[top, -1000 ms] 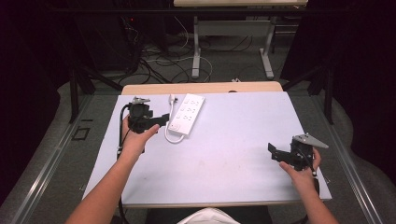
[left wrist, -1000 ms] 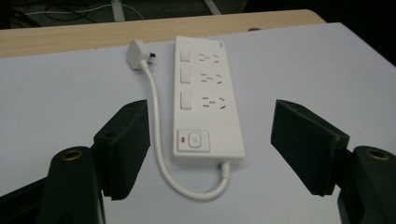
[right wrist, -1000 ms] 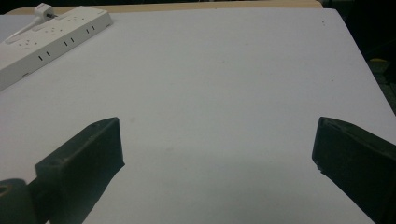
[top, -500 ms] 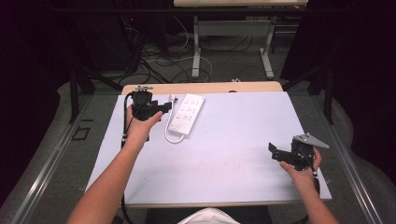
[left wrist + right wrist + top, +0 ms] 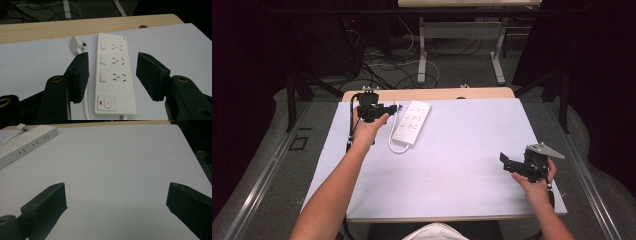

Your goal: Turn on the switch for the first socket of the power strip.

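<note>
White matting covers the table (image 5: 452, 170), leaving a strip of pale wood bare along the far edge. The white power strip (image 5: 412, 121) lies flat near the far left corner, its cord looping off its near end and its plug (image 5: 75, 44) resting just beside its far end. The left gripper (image 5: 388, 108) hovers over that corner, jaws spread wide either side of the power strip without touching it. The right gripper (image 5: 507, 161) is held near the near right corner, well apart from the strip, jaws also wide apart over bare matting. Beyond the table, cables (image 5: 387, 67) trail across a grey floor between dark curtains and the legs of another table (image 5: 459, 3).
</note>
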Demonstrator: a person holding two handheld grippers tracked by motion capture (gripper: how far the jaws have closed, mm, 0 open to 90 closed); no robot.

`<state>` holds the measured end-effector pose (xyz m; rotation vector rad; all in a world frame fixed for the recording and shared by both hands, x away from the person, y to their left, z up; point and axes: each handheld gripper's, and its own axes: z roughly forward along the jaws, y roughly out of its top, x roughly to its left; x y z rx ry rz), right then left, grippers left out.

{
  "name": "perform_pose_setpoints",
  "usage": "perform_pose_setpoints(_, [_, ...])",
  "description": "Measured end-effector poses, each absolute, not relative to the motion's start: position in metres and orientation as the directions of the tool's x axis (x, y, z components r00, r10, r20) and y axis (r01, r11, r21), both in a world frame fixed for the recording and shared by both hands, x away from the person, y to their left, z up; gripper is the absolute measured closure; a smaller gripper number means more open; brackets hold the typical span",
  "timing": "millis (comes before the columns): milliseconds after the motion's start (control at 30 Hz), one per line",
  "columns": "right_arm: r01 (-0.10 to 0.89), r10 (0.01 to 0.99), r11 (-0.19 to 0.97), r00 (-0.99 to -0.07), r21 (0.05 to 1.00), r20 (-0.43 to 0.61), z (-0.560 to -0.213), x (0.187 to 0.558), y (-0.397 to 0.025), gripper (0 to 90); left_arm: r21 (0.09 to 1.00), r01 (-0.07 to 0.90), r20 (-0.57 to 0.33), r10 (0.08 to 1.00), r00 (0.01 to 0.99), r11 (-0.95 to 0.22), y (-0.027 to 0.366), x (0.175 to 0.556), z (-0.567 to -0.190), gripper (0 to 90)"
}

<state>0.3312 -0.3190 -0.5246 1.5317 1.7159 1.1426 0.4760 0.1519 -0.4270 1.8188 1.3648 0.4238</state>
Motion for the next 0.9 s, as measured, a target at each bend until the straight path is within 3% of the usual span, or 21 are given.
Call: perform_pose_setpoints(900, [0.488, 0.974, -0.026, -0.185, 0.873, 0.133, -0.527, 0.333, -0.321, 4.8, 0.671, 0.735, -0.182, 0.938, 0.295, -0.101, 0.134, 0.508, -0.456, 67.4])
